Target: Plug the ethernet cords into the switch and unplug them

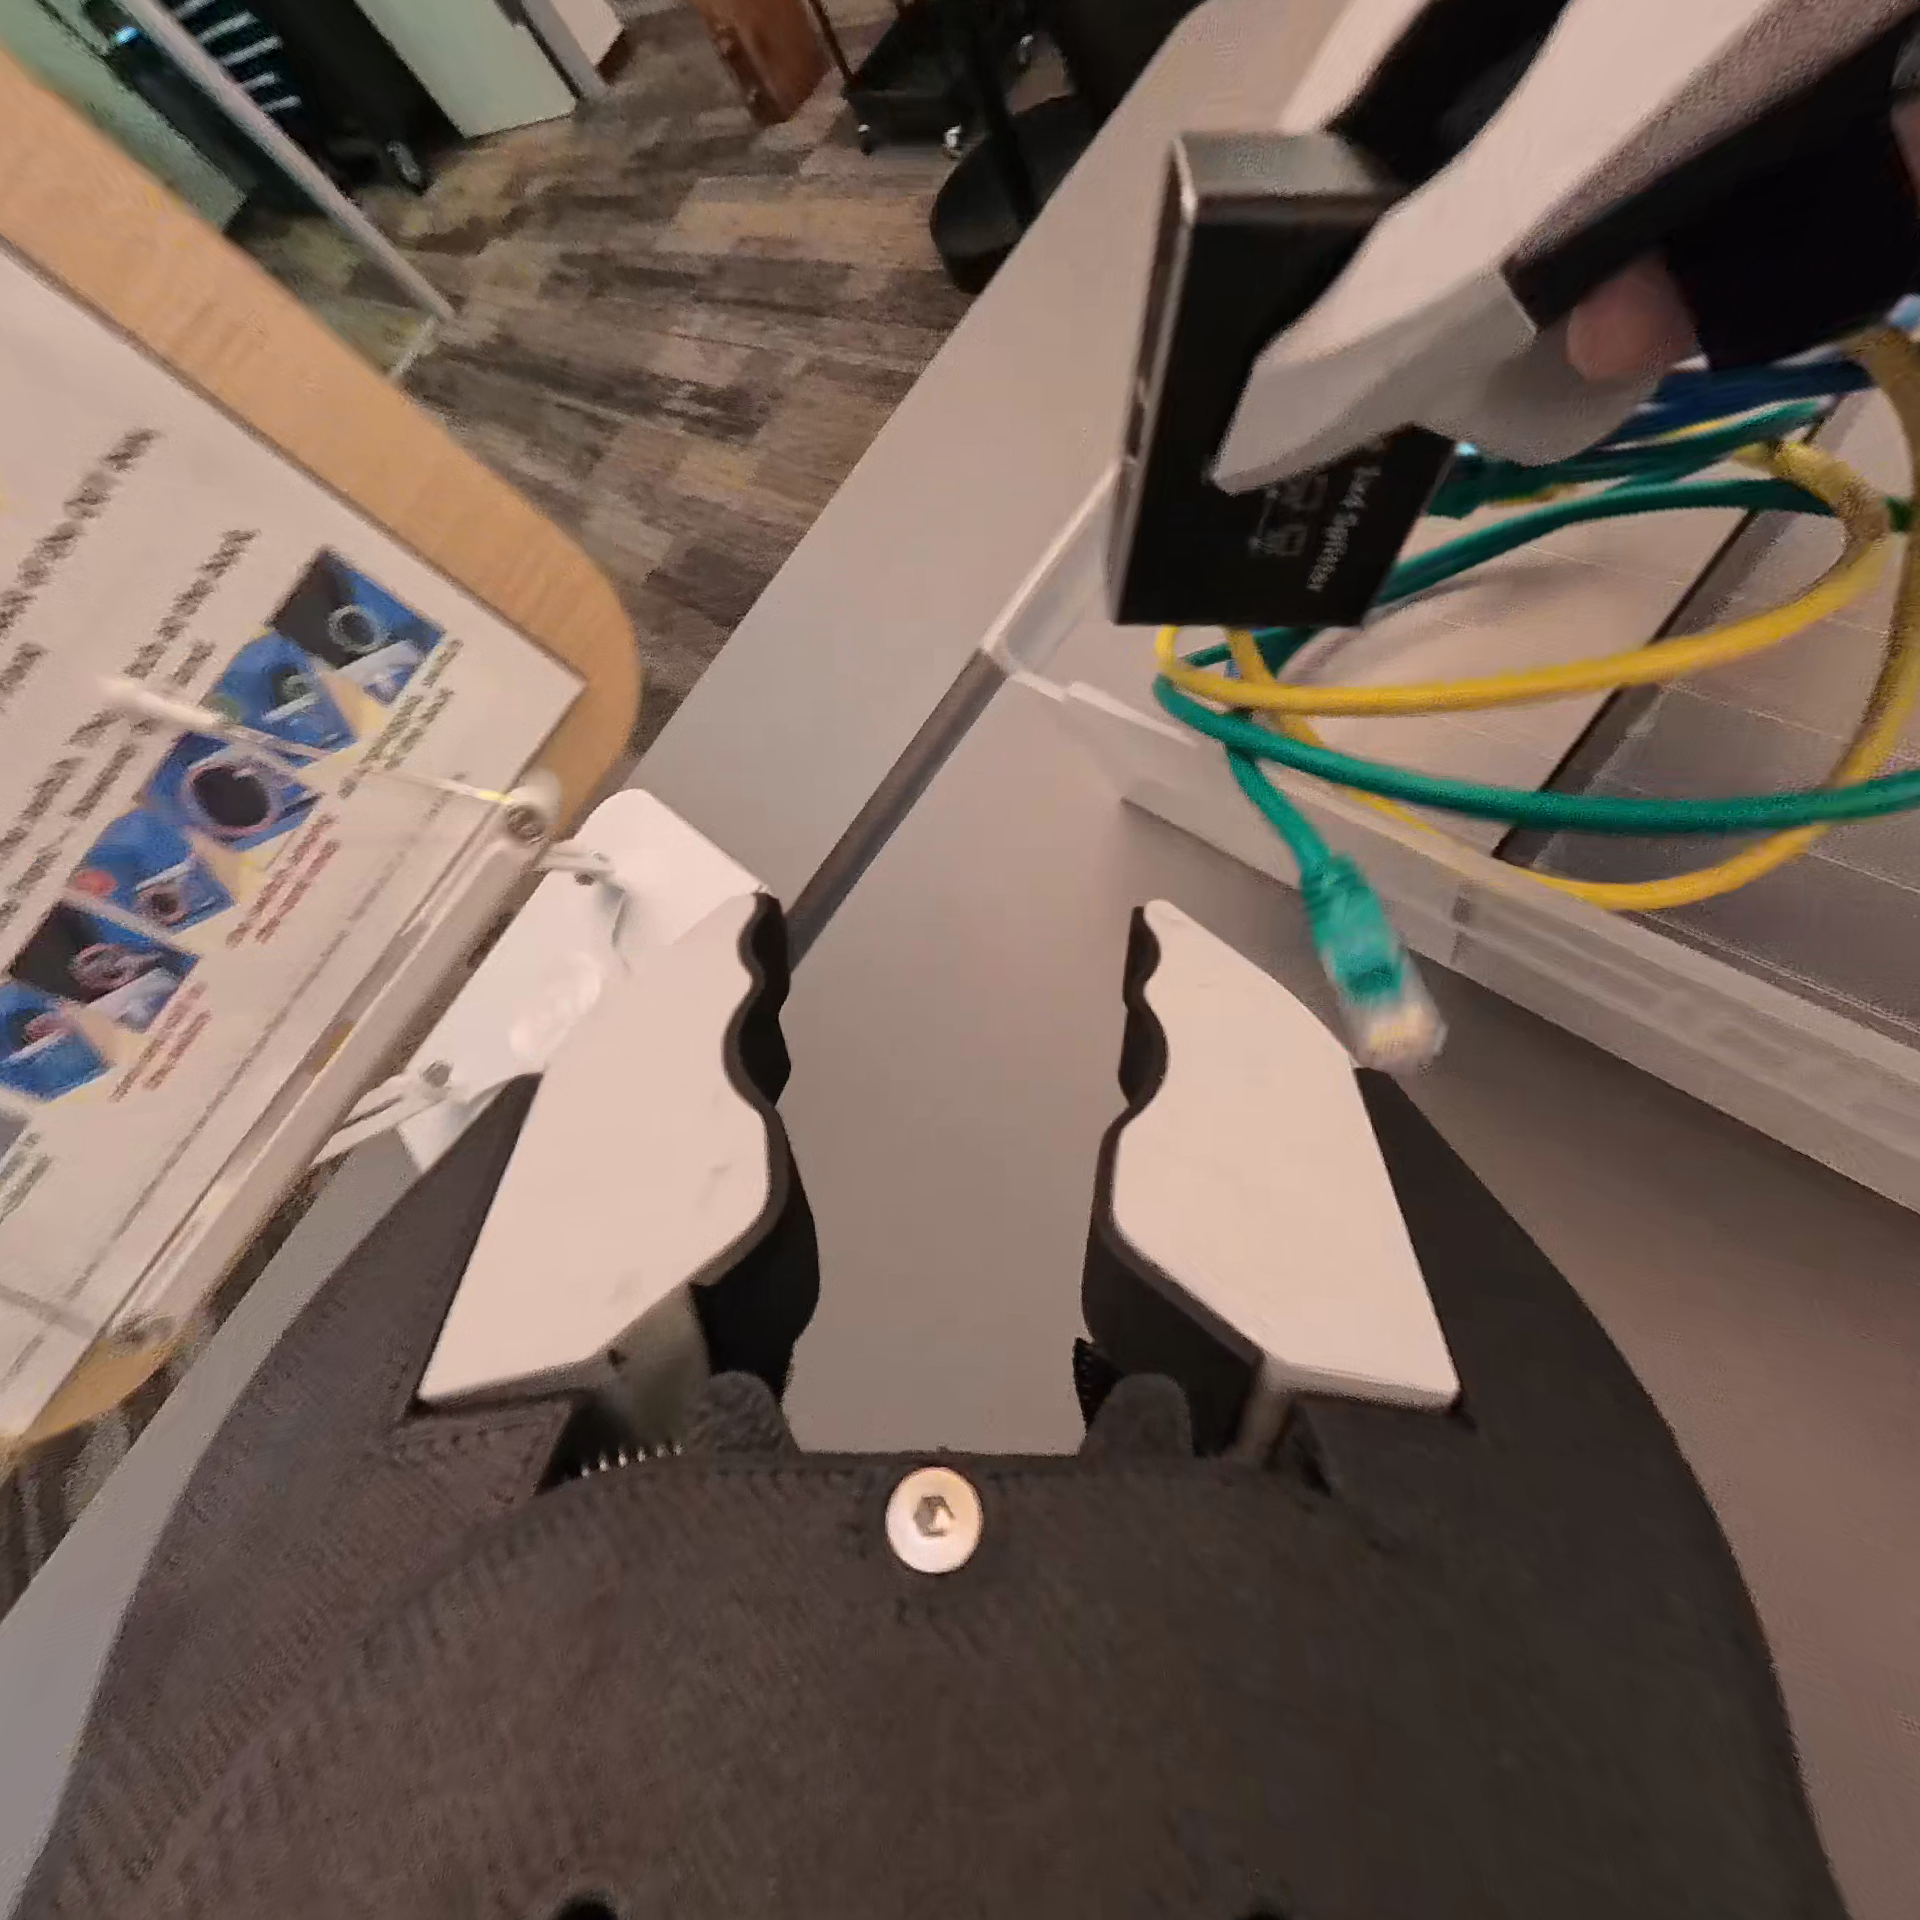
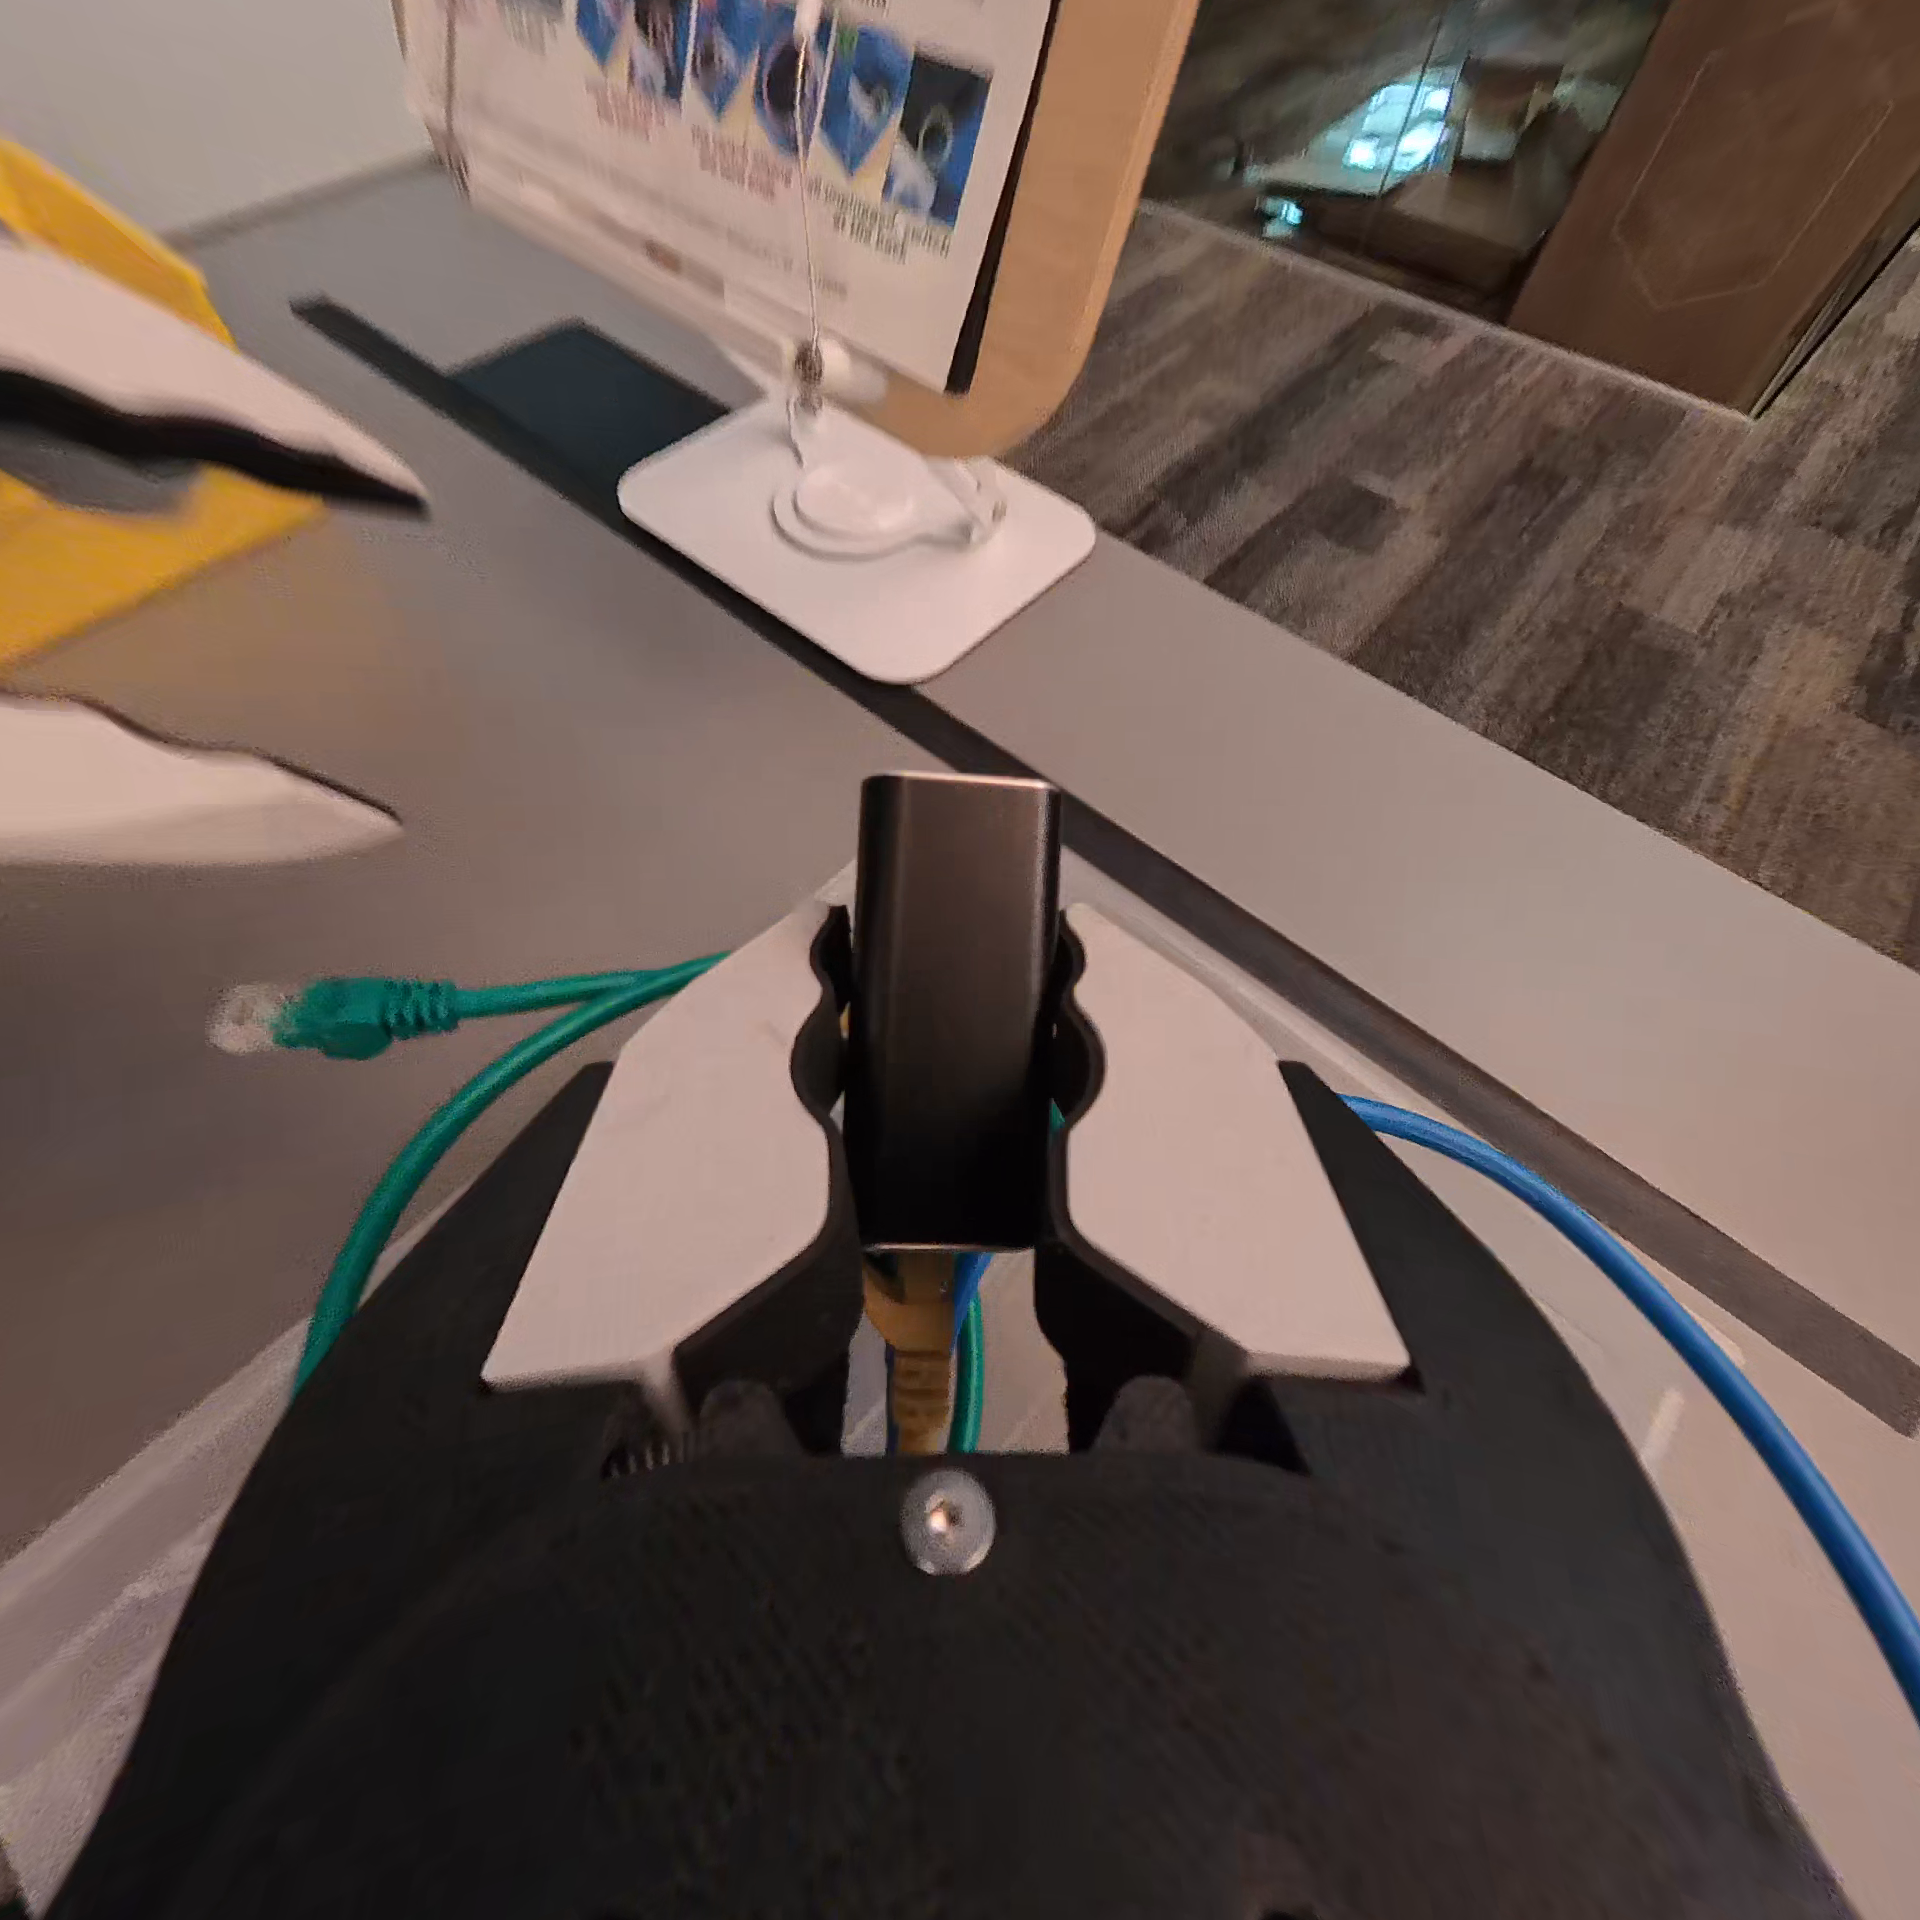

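My right gripper [image 2: 951,1023] pinches the black switch [image 2: 951,1023] above the desk, yellow cord [image 2: 914,1351] plugged behind, while my left gripper [image 1: 956,977] is spread and empty, the green plug [image 1: 1366,966] hanging free, so plugging remains.

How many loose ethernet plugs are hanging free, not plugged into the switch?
1: the green plug dangles unplugged beside the open left gripper. The yellow cord enters the switch held in the right gripper; other ends may be hidden.
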`<state>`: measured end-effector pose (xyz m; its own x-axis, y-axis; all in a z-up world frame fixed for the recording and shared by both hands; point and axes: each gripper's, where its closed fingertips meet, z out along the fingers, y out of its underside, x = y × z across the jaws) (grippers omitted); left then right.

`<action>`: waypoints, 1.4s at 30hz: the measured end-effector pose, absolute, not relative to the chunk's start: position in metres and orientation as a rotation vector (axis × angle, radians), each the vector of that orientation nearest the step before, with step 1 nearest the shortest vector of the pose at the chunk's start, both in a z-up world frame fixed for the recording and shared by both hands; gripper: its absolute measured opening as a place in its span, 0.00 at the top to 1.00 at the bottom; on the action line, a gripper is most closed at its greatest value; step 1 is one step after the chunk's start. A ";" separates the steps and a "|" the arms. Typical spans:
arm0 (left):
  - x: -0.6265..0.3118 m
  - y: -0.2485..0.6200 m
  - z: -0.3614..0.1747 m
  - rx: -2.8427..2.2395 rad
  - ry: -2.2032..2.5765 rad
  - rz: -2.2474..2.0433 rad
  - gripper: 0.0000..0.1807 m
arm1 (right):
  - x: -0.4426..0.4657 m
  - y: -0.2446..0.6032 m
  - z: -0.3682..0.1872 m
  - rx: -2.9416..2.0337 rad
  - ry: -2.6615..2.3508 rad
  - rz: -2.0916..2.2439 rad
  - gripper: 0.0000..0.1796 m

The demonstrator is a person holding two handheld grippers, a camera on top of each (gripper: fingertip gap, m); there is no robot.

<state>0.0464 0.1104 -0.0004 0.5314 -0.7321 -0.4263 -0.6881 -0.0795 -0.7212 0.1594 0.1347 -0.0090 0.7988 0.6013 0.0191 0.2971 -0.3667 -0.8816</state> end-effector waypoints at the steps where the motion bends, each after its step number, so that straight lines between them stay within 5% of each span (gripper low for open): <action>1: 0.040 0.109 0.007 -1.793 1.155 -0.046 0.66 | 0.158 0.136 -0.013 -1.987 -0.700 0.340 0.80; 15: 0.012 0.055 0.073 -1.707 1.088 -0.271 0.69 | 0.177 0.147 -0.058 -2.192 -0.821 -0.021 0.72; 28: -0.035 0.055 0.106 -1.682 0.930 -0.299 0.69 | 0.217 0.086 0.087 -1.808 -0.632 -0.273 0.77; 36: -0.158 0.018 0.190 -1.526 0.423 -0.366 0.56 | 0.301 -0.023 0.008 -2.405 -0.308 -0.023 0.75; 42: -0.314 0.043 0.139 -1.996 0.211 -0.014 0.49 | 0.308 -0.018 -0.070 -2.750 -0.090 0.351 0.80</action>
<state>-0.3138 0.0434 0.1392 0.9843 -0.1546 -0.0854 -0.1422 -0.4069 -0.9023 0.3075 -0.0178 -0.0702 0.9670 0.1077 -0.2310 0.0166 -0.9310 -0.3647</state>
